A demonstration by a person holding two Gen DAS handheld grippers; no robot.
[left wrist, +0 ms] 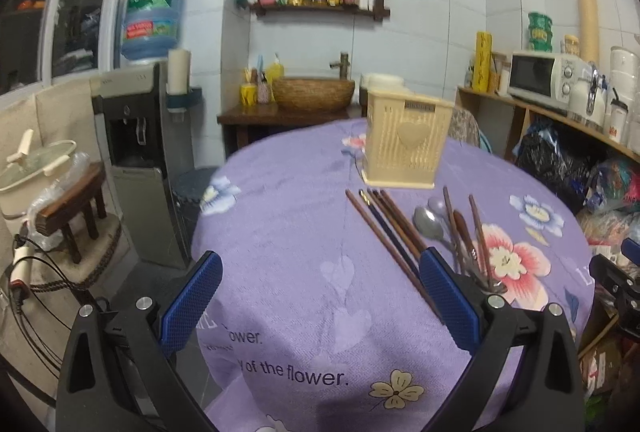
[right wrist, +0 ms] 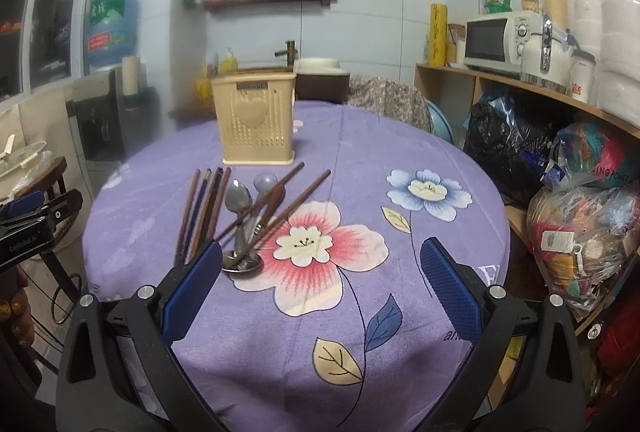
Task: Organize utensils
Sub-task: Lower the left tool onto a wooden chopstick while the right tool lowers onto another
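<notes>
On the round desk [right wrist: 440,151] under a purple floral cloth, slim wooden chopsticks [right wrist: 204,207] and metal spoons [right wrist: 240,199] lie before a ribbed cream holder [right wrist: 256,123] — both hand-held grippers, left [left wrist: 320,296] and right [right wrist: 320,296], spread wide, empty.

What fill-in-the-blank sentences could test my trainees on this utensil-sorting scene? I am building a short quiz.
1. The cream plastic utensil holder carries a raised ____ shape on its front face.
2. The brown wooden chopsticks and metal spoons lie on a ____ flowered tablecloth.
3. The left gripper and right gripper both have their blue-padded jaws ____, holding nothing.
4. On the wooden shelf at the right stands a white ____ oven.

Missing words: heart; purple; open; microwave
</notes>
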